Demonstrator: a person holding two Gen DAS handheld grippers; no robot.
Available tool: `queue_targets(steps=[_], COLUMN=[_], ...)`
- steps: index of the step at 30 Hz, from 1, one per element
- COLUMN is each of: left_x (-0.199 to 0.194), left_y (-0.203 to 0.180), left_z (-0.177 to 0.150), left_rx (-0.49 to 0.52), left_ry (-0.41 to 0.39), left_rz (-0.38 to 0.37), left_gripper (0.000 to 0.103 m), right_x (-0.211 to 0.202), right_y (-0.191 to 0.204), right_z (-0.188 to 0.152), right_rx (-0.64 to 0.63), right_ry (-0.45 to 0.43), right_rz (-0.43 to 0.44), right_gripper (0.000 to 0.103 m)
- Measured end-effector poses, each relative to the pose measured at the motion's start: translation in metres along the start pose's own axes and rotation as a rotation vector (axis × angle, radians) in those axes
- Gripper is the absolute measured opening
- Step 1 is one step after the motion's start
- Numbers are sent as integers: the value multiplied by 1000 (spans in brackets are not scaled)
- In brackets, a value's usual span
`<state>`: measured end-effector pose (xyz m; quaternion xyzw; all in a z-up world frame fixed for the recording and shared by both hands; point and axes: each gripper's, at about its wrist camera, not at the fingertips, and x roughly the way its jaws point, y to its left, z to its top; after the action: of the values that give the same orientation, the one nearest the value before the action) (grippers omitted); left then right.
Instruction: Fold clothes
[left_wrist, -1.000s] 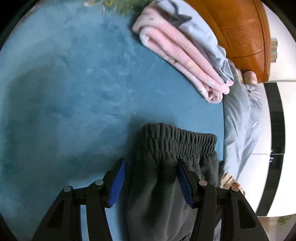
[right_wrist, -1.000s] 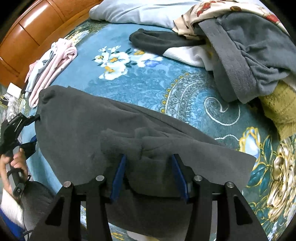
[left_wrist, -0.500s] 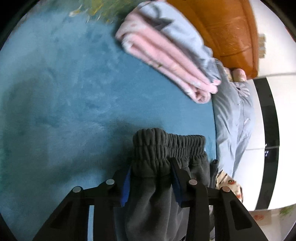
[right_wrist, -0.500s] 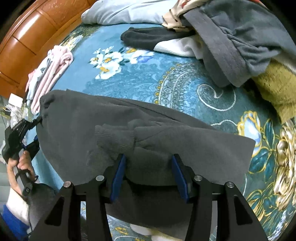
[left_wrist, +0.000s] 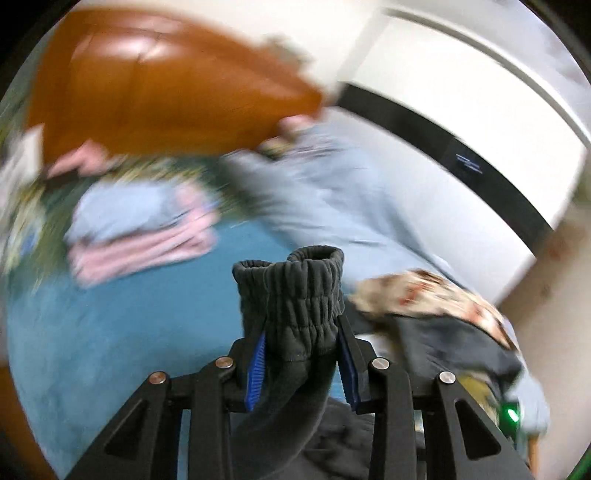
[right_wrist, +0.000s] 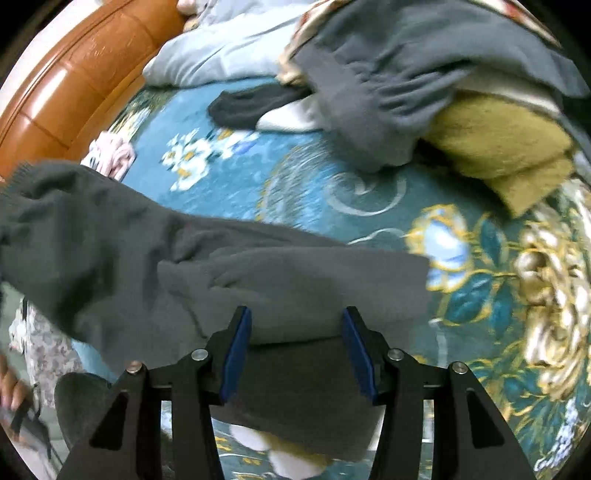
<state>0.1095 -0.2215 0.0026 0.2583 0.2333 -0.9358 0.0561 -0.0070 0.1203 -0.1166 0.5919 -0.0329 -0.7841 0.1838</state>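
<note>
The dark grey trousers (right_wrist: 129, 240) lie spread across the blue flowered blanket (right_wrist: 314, 192), with part hanging over the near edge. My left gripper (left_wrist: 301, 328) is shut on their elastic waistband (left_wrist: 295, 284), which stands bunched up between the blue pads, lifted off the blanket (left_wrist: 92, 332). This view is motion-blurred. My right gripper (right_wrist: 295, 312) hovers at the other end of the trousers. Its pads stand wide apart, and a flat fold of the fabric lies between them. Fabric beneath the fingers is hidden.
A folded pink and light blue stack (left_wrist: 147, 240) lies near the orange wooden headboard (left_wrist: 147, 92). An unsorted pile with a grey garment (right_wrist: 406, 74) and a yellow towel (right_wrist: 498, 147) fills the far right. A pale blue pillow (right_wrist: 221, 51) lies behind. A hand (right_wrist: 11, 391) shows at lower left.
My left gripper closed on the waistband, then lifted and swung it up, so its view now faces the headboard and wall. The right gripper kept its width and shifted slightly over the fabric.
</note>
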Motion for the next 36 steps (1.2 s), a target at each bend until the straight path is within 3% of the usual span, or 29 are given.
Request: queue_targets(steps=[3,10,17,21,24,27,29,32,34,36], left_x=[-7,-1,45,40,41,43,38,35,38,44], left_y=[-57,-168,-209,-216,-214,-203,-187,-147,-107,-74], left_z=[-11,-82,-155,-166,-163,-159,-146,-118,-96,-85], left_rx=[137,491,651,681,623,559,452,215,29,-78], left_ry=[20,141,403,419,458,502,524,506,453,427], left_rz=[-86,-204,-166,-151,-200,-240,-313,-375,-332,-222], left_gripper=[36,36,36,41,63,64,64,64,65,65], right_x=[-17,-37,-40,-35,-33,-35,-40,-50,-58,-66], right_y=[-24,-85,-120,-121,-119,-119,-121,-126,-122,-103], right_z=[-1,-17,-34,-36,-34,-32,-30,-25,-20,-12], right_rx=[42,150,248,251,245,237,242,280,289,240], right_ry=[-39,-54,-42,-25,-24,-32,-49,-71,-88,-105], right_rz=[-24,-113,-122,-114,-105,-95,-93,-67,-30,8], right_gripper=[53,53,53,53,53,53,53,53,53,53])
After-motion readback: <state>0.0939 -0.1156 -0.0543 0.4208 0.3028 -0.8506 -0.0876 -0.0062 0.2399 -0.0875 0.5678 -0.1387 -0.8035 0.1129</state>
